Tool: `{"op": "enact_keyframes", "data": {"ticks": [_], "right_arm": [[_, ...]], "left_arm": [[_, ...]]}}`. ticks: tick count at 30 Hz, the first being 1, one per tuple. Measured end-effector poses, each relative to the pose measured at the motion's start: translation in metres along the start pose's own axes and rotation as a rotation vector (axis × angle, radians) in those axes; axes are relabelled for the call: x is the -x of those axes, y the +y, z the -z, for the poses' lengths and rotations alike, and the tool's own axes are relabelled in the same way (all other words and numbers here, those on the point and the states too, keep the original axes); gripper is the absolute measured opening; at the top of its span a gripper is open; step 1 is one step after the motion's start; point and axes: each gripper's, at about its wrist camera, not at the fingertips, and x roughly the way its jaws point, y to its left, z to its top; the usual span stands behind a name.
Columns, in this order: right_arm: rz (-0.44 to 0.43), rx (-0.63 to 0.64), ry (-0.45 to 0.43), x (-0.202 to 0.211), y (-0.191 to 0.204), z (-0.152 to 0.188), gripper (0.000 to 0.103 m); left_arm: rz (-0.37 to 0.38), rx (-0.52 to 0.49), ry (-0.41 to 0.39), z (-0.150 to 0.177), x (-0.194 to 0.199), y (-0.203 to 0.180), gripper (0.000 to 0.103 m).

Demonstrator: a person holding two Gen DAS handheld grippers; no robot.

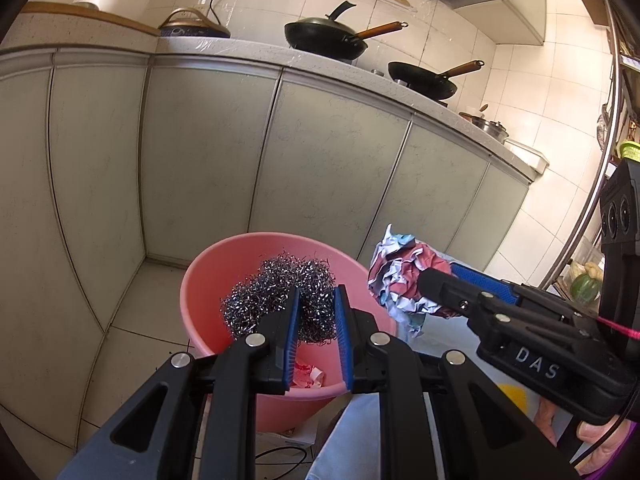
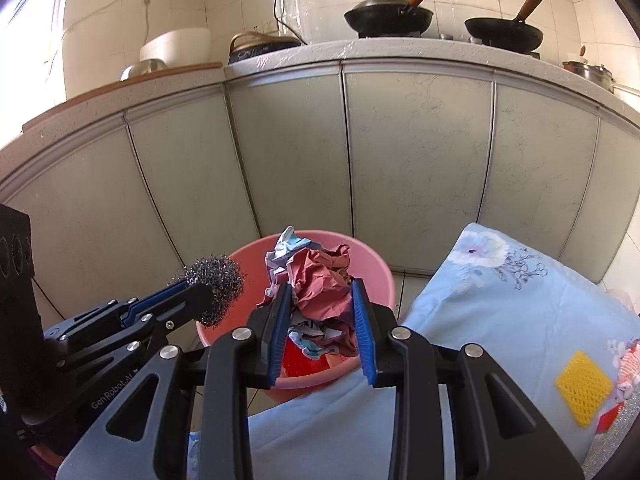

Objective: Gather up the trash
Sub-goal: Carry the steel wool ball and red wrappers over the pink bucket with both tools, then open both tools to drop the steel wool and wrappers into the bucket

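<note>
Steel wool scourer [image 1: 280, 300]: clenched in left gripper [image 1: 316, 312] fingers, over the pink basin [image 1: 200, 312] at 10 o'clock. Light, springy, snags; hold mid-bulk.
Crumpled paper wad [image 2: 320, 292]: grasped between right gripper [image 2: 322, 320] fingers, above the basin at 2 o'clock. Light, crushable; grip centrally.
Pink basin, on floor: holds red and white scraps at bottom.

— How many pans do we count on the counter?
— We count two woks [image 2: 389, 18] [image 2: 505, 34], one steel pot [image 2: 588, 72].
— And lower down?
— One pink basin [image 2: 372, 276], one steel scourer [image 1: 280, 300], one paper wad [image 2: 320, 296], one yellow sponge [image 2: 584, 388], two grippers [image 1: 318, 320] [image 2: 320, 320].
</note>
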Motion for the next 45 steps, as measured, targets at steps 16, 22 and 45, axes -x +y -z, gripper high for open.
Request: {"op": "enact_keyframes", "data": {"ticks": [16,22,45], "right_arm": [[-0.011,-0.007,0.102,-0.053,-0.001,0.012,0.032],[-0.028,-0.023,0.157,-0.068,-0.003,0.015,0.035],[0.018,-0.029,0.096,-0.016,-0.020,0.020,0.044]], "left_arm": [[-0.061,-0.013,0.085,0.012,-0.036,0.012,0.020],[-0.095,-0.007,0.089,0.015,-0.040,0.013,0.027],[-0.046,-0.028,0.073,0.011,-0.015,-0.014,0.035]]}}
